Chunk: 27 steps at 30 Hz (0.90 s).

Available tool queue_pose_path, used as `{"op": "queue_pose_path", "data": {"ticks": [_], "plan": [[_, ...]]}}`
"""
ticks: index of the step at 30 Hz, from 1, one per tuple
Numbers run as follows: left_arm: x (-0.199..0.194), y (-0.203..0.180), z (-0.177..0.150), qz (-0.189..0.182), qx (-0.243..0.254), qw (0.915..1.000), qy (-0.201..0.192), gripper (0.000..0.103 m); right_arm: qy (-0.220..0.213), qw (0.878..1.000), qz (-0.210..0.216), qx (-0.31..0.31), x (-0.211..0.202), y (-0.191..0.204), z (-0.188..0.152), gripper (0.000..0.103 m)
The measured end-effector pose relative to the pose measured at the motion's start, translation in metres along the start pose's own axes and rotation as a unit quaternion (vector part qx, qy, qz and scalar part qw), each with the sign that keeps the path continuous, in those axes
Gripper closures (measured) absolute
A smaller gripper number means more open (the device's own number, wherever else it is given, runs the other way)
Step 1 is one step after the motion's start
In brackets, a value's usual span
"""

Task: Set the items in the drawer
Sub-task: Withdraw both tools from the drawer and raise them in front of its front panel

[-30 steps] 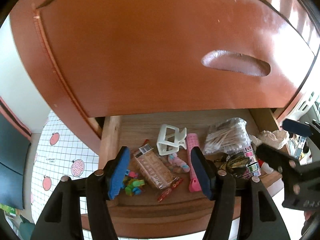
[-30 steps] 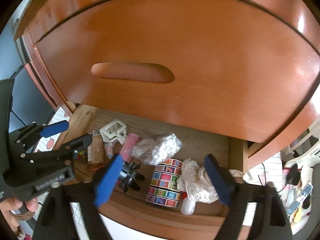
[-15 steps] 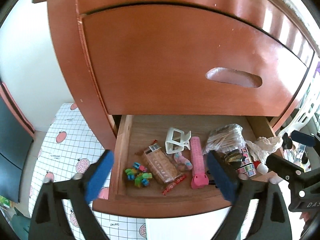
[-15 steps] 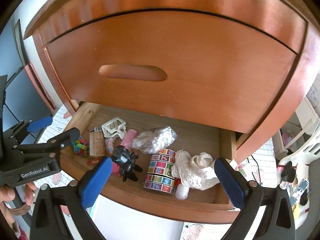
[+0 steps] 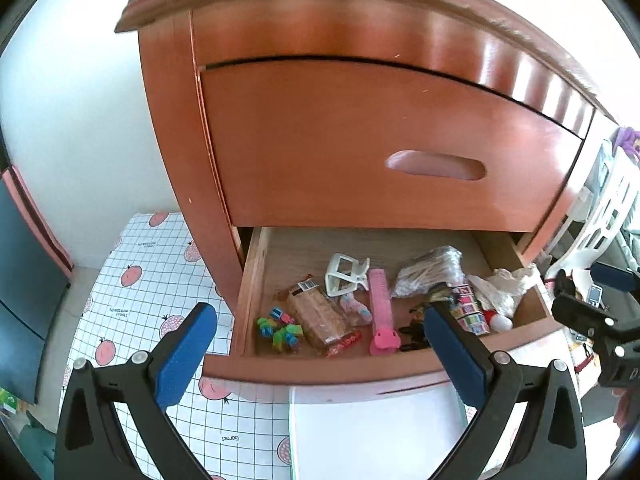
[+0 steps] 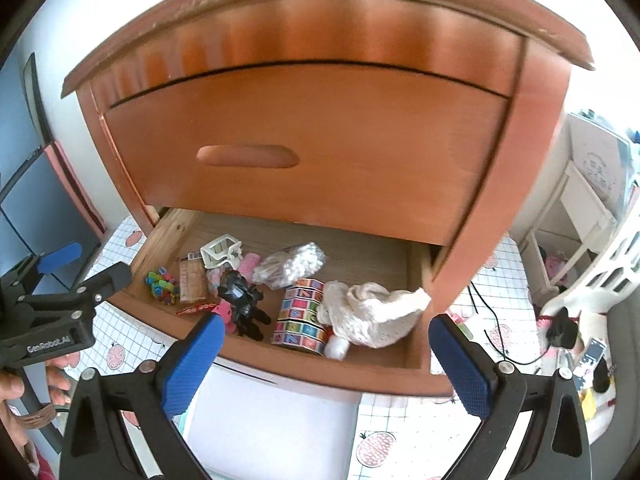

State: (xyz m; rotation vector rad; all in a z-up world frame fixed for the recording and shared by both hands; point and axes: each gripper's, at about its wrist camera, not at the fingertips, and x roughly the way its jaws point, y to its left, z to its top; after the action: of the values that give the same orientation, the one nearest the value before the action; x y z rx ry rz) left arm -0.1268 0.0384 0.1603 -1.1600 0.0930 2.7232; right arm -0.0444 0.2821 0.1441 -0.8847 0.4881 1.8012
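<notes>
**Desk:** What does the frame show?

**Photographer:** The open lower wooden drawer (image 5: 256, 280) of a reddish-brown cabinet (image 6: 320, 152), pulled out and holding a spread of small things. At the left lie bright plastic beads (image 5: 280, 330) and a clear packet of brown biscuits (image 5: 318, 316); behind them sits a white plastic hair claw (image 5: 344, 276). A pink ridged hair roller (image 5: 382, 308) lies mid-drawer beside a black plastic toy figure (image 6: 240, 300).

**Desk:** And the right side?

**Photographer:** A clear bag of cotton swabs (image 6: 290, 266), a stack of colourful patterned tape rolls (image 6: 302, 318) and a crumpled white lace cloth (image 6: 372, 314), with a small white ball (image 6: 336, 348) touching the tape at the near edge.

**Desk:** Are the tools carrying anything?

**Photographer:** No. The left gripper (image 5: 320, 354) and right gripper (image 6: 326, 364) both hang in front of the drawer with blue pads spread wide and nothing between them. A hand (image 6: 24, 384) holds the left tool.

**Desk:** So the job is finished?

**Photographer:** Likely close. The items appear stowed and a white tray (image 5: 372, 432) on the floor below looks bare; the drawer is not yet pushed shut.
</notes>
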Motion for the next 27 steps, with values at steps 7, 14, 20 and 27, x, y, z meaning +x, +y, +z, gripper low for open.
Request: {"op": "queue_pose_path", "data": {"ticks": [7,14,20,27], "plan": [[-0.011,-0.009,-0.026,-0.009,-0.008,0.9999,-0.010,0.000,-0.008,1.000,0.005,0.010,-0.013,-0.007,-0.028,0.000],[0.015,-0.020,-0.068,-0.016,-0.010,0.9996,0.021,0.000,0.030,0.999,0.014,0.030,0.019,-0.017,-0.072,0.000],[0.047,-0.028,-0.078,-0.007,-0.010,0.9986,0.051,0.000,0.051,0.998,0.012,0.045,0.042,-0.027,-0.082,0.000],[0.064,-0.027,-0.070,-0.006,-0.026,0.9982,0.053,0.000,0.050,0.998,0.015,0.040,0.054,-0.027,-0.076,0.000]]}}
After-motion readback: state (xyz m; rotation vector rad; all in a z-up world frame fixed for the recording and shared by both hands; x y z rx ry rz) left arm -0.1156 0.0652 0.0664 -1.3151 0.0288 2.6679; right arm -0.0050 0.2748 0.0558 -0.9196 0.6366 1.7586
